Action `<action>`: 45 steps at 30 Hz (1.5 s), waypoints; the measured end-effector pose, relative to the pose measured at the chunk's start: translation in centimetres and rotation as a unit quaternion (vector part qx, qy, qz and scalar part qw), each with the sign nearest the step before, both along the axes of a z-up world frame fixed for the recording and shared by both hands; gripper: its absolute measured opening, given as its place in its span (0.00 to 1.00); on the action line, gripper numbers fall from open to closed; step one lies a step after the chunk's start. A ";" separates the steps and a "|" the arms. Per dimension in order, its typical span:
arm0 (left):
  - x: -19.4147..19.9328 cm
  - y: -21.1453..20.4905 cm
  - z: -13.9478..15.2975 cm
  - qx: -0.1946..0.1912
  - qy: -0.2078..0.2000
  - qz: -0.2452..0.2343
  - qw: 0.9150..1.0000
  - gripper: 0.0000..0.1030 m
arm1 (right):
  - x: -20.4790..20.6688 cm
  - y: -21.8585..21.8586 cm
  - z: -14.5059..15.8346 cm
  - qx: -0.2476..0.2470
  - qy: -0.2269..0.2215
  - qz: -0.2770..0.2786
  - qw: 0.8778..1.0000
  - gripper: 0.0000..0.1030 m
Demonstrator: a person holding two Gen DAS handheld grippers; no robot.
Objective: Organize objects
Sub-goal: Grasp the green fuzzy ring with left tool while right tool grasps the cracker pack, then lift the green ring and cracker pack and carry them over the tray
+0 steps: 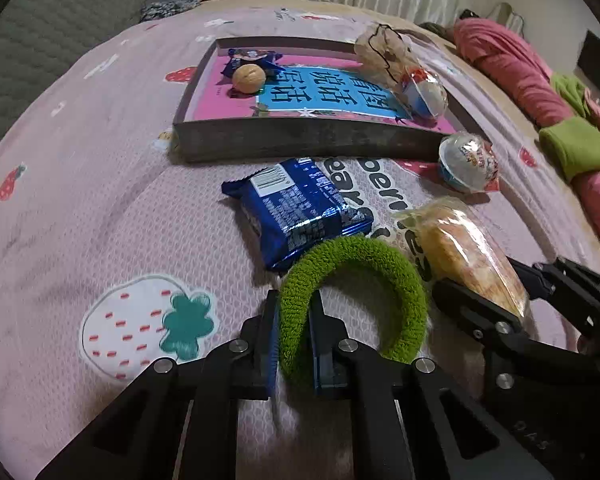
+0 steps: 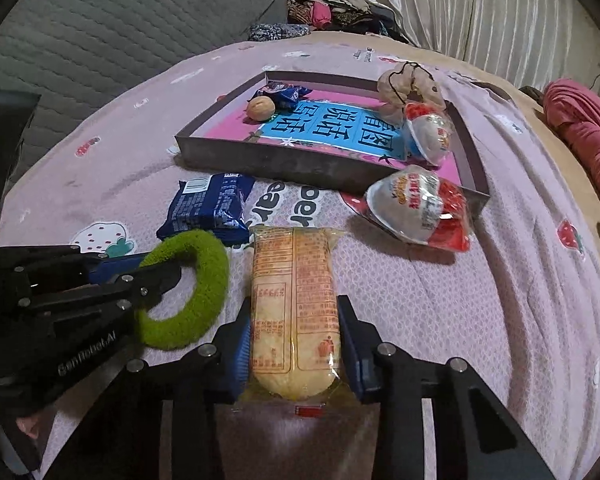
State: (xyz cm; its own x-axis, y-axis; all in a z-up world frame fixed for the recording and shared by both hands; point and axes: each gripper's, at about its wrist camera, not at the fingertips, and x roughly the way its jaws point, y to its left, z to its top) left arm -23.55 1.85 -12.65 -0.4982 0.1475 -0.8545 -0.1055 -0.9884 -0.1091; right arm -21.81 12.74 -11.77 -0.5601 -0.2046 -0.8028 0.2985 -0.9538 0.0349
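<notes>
My left gripper (image 1: 294,304) is shut on the rim of a fuzzy green ring (image 1: 380,256), also seen in the right wrist view (image 2: 204,280). My right gripper (image 2: 294,308) is shut on a clear-wrapped yellow cake packet (image 2: 294,280), which also shows in the left wrist view (image 1: 468,252). Both lie low on the pink bedsheet. Ahead stands a shallow grey box (image 1: 300,144) lined with a pink and blue book, holding a walnut (image 1: 249,78), a small blue packet (image 1: 252,58), a beige pouch (image 1: 384,54) and a toy egg (image 1: 426,92).
A blue biscuit packet (image 1: 296,212) lies between the ring and the box. A second toy egg (image 1: 468,164) rests by the box's right front corner (image 2: 476,196). Pink and green cloth (image 1: 540,92) is bunched at the right. A grey quilted surface (image 2: 100,32) lies left.
</notes>
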 end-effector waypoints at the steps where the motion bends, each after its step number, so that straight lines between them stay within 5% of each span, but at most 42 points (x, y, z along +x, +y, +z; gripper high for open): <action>1: 0.3 -0.1 0.1 0.003 0.002 0.003 1.000 0.11 | 0.3 0.2 0.2 -0.006 0.000 -0.002 1.000 0.37; 18: 5.7 0.6 2.8 -0.009 0.034 0.004 0.999 0.11 | 5.4 2.0 3.4 -0.026 0.025 -0.016 0.999 0.37; 45: 13.4 0.8 11.3 -0.020 0.123 0.012 0.992 0.11 | 13.1 3.1 10.6 -0.057 0.099 -0.013 0.993 0.38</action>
